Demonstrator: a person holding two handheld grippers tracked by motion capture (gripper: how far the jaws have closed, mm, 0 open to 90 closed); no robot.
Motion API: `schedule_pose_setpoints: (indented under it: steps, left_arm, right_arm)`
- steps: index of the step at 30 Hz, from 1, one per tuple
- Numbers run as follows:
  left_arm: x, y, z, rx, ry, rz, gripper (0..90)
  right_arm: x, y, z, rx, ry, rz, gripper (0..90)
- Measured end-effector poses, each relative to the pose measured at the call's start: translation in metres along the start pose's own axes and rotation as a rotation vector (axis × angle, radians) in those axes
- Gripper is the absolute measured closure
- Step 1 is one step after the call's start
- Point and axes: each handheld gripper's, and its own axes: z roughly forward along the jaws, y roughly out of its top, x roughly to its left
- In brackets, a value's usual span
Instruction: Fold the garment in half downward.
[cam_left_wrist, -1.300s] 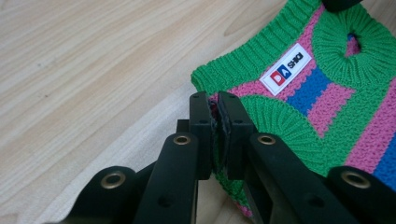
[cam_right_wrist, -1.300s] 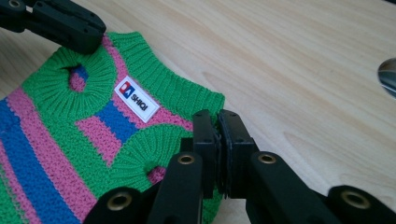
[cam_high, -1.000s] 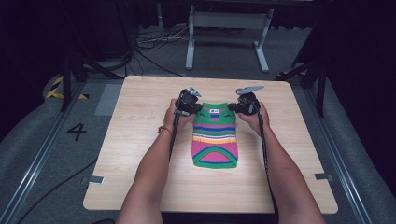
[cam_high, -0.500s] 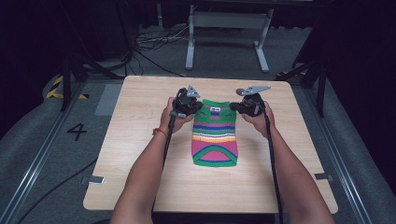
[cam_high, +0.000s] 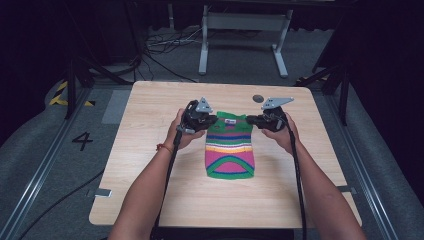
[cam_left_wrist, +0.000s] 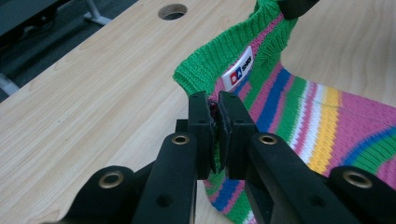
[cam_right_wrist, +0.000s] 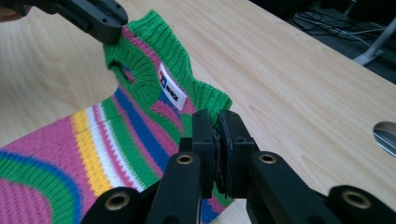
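Sweater (cam_high: 230, 146), ribbed striped knit, flat on woodgrain table (cam_high: 150, 125); left claw (cam_left_wrist: 214, 125), right claw (cam_right_wrist: 216, 140) each pinching green collar edge.

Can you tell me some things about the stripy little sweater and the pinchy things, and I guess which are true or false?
1. The left hand-held gripper is pinching the sweater. True.
2. The right hand-held gripper is open and holds nothing. False: it is shut on the sweater's green edge.
3. The sweater has a white label near its neck. True.
4. The sweater is plain red. False: it is striped green, pink, blue, yellow and white.
5. The table is wooden. True.
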Motion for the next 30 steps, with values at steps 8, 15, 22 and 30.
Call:
schedule_pose_setpoints:
  steps: [8,15,22,30]
  left_arm:
    - [-0.011,-0.006,-0.008,0.006,-0.021,0.03,84.5]
    - [-0.016,-0.016,-0.016,0.012,-0.055,0.07,84.1]
    - [-0.027,-0.026,-0.024,0.022,-0.074,0.104,84.3]
    - [-0.044,-0.035,-0.029,0.034,-0.081,0.138,84.2]
  right_arm:
    - [0.01,-0.007,-0.008,0.01,0.027,-0.023,85.8]
    - [0.021,-0.011,-0.015,0.008,0.059,-0.054,85.7]
    - [0.034,-0.016,-0.02,0.033,0.097,-0.094,85.7]
    - [0.052,-0.02,-0.025,0.055,0.145,-0.144,85.7]
